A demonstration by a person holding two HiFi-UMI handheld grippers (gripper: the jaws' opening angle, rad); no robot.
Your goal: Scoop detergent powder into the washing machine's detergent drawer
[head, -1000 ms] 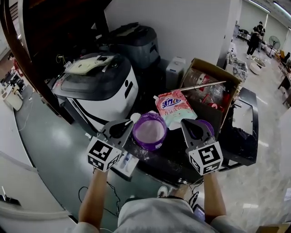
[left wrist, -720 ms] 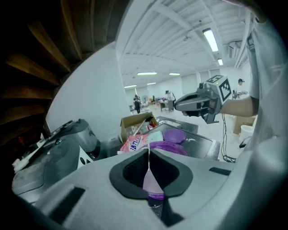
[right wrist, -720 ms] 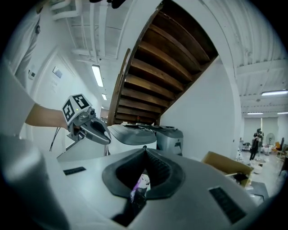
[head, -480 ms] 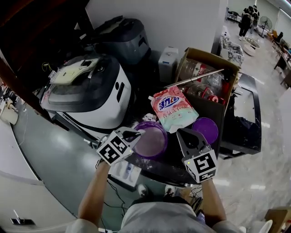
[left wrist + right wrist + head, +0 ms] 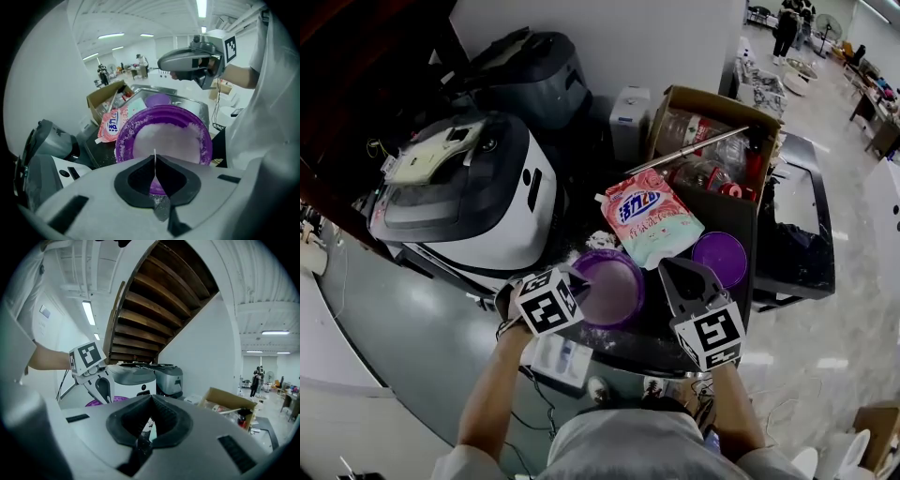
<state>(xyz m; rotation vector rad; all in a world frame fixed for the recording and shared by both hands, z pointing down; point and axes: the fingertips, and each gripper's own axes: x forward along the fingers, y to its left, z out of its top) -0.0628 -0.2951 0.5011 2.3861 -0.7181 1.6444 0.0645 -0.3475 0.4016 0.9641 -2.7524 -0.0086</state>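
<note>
The left tongs [image 5: 578, 284] are closed on a thin white strip [image 5: 154, 157] that stands edge-on between the powder-dusted jaws; I take it for the scoop's handle, though the scoop's bowl cannot be made out. Straight ahead of these tongs, with their tips at its near rim, sits the open purple tub [image 5: 164, 136] of detergent powder on the dark worktop [image 5: 647, 342]. The coming dip depends on that line: the tub lies dead forward and slightly below the left tongs.

The right tongs [image 5: 678, 270] are closed on nothing and hang just beside the tub, on the side away from the left tongs, pointing past it. The left hand is therefore the nearer one for the work. Below and behind the left tongs, towards the person, a white tray-like piece [image 5: 558, 361] juts out under the worktop's edge. It may be the detergent drawer, but I cannot tell for sure
</note>
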